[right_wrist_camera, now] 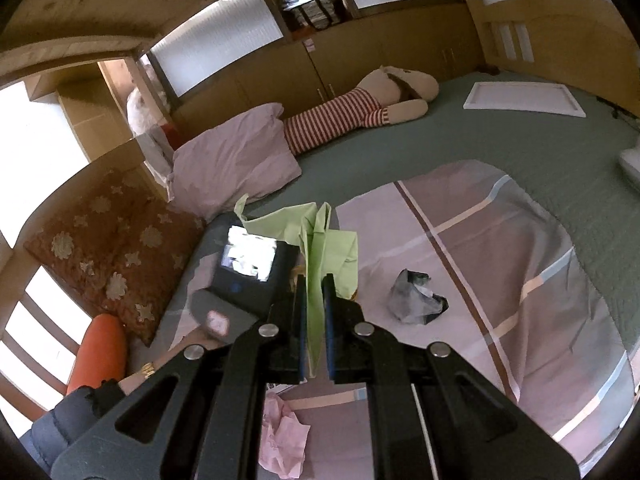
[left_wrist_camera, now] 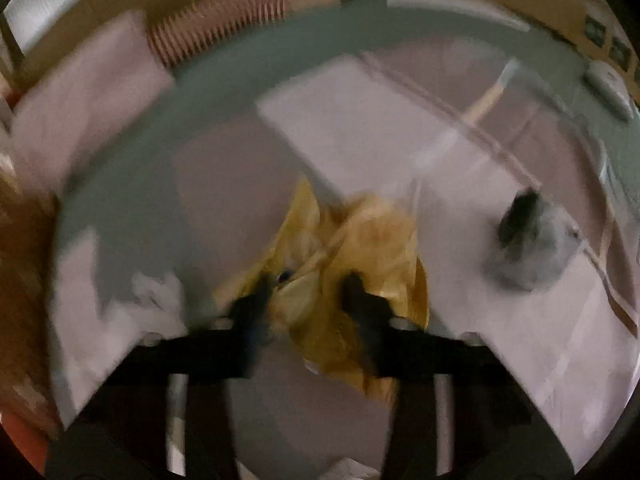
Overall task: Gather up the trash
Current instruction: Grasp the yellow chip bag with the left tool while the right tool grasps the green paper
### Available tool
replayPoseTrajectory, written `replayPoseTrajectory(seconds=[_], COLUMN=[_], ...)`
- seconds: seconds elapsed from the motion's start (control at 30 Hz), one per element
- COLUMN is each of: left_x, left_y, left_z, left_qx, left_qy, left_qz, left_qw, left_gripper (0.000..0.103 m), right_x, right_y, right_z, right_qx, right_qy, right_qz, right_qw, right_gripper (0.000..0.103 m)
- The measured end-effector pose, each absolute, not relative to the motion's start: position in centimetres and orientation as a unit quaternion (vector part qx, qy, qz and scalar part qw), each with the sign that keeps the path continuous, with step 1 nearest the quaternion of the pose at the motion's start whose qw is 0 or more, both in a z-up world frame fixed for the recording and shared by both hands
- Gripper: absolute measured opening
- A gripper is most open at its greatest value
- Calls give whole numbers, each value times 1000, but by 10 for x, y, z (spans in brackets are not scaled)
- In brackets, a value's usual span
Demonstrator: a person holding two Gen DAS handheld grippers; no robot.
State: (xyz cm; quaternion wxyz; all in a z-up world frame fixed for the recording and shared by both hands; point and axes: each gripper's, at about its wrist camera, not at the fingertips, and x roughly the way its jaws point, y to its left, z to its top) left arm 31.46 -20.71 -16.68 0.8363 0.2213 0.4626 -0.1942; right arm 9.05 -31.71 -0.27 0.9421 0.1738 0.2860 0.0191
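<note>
A crumpled yellow wrapper (left_wrist_camera: 356, 264) lies on the bed cover (left_wrist_camera: 500, 340), near its middle. The picture of it is blurry. It looks shiny and all bunched up.

A green bag (right_wrist_camera: 320, 248) hangs up above the bed cover, thin and floppy, with its top part spread open.

A gray and black plastic bag (right_wrist_camera: 416, 294) sits scrunched into a small lump on the pink part of the bed cover, away from the edges.

A crumpled pink paper (right_wrist_camera: 282, 436) lies on the bed cover near its closest edge. Something white and crumpled (left_wrist_camera: 158, 294) lies toward the left edge; it is too blurry to tell what it is.
</note>
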Motion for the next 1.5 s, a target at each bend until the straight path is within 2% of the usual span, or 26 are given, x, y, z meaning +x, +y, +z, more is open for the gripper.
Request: replayPoseTrajectory(seconds=[0.03, 0.07, 0.13, 0.33, 0.47, 0.6, 0.67, 0.77, 0.97, 1.5], left_x=[311, 308, 294, 209, 124, 67, 48, 37, 40, 29], left_y=[-205, -205, -197, -163, -100, -31, -10, 10, -4, -15], left_z=[-167, -167, -154, -88, -32, -6, -7, -24, -46, -47], left_qx=[214, 210, 203, 128, 61, -16, -20, -44, -12, -16], left_qy=[461, 465, 454, 409, 367, 337, 322, 348, 374, 371], left_qz=[-196, -200, -200, -211, -194, -144, -98, -85, -87, -96], left_qw=[839, 836, 844, 878, 908, 930, 941, 933, 923, 924], left_gripper=[19, 12, 8, 8, 8, 8, 8, 8, 8, 9], right_x=[91, 91, 91, 88, 85, 62, 46, 22, -1, 1], right_y=[-317, -318, -319, -321, -308, -278, -260, -235, -218, -210], right_z=[-4, -4, -5, -4, -3, -2, -6, -14, -23, -29], right_qx=[173, 174, 172, 167, 138, 113, 97, 64, 30, 9], right_qy=[287, 287, 286, 280, 289, 299, 305, 309, 310, 317], right_qz=[19, 18, 14, 3, 19, 46, 58, 66, 53, 50], right_qw=[942, 942, 943, 945, 947, 946, 946, 947, 949, 947], right_gripper=[8, 8, 8, 8, 8, 8, 8, 8, 8, 8])
